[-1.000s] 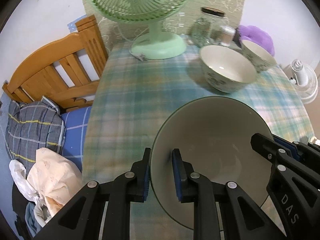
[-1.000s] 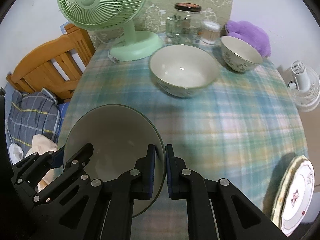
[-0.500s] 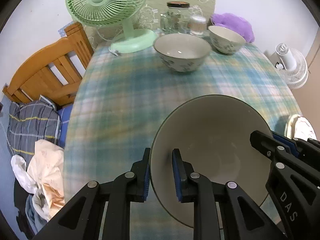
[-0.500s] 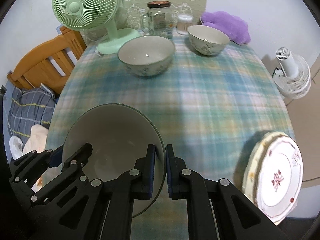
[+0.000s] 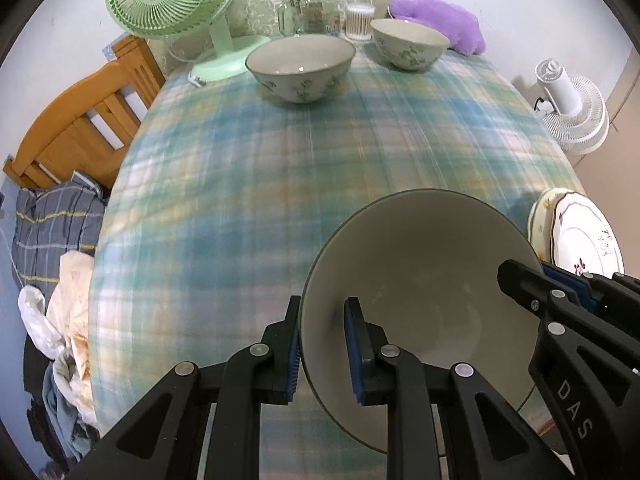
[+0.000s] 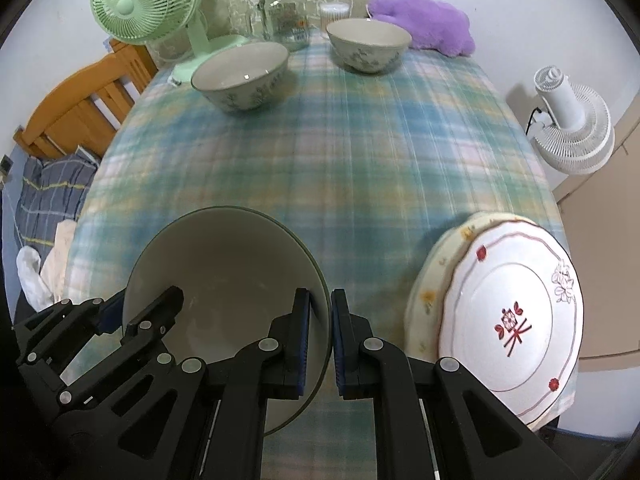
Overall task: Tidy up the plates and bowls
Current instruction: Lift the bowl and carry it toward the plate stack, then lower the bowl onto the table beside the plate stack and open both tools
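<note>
Both grippers hold one large cream bowl (image 5: 424, 280) above the near part of the table. My left gripper (image 5: 322, 340) is shut on its left rim. My right gripper (image 6: 320, 332) is shut on its right rim; the bowl shows there too (image 6: 224, 272). Two floral bowls stand at the far end, a larger one (image 5: 300, 68) and a smaller one (image 5: 408, 42); they also show in the right wrist view (image 6: 242, 76) (image 6: 368, 44). A stack of two plates (image 6: 508, 320) lies at the near right corner.
The table has a plaid cloth (image 6: 340, 152). A green fan (image 5: 180, 4), a glass jar (image 5: 312, 8), a small cotton-swab tub (image 5: 360, 22) and a purple plush (image 5: 436, 20) stand at the far edge. A wooden bed frame (image 5: 80, 120) is left, a white floor fan (image 6: 572, 128) right.
Both grippers with the held bowl have pulled back toward the near edge of the table. The far bowls look further away and the plate stack has come into view at right.
</note>
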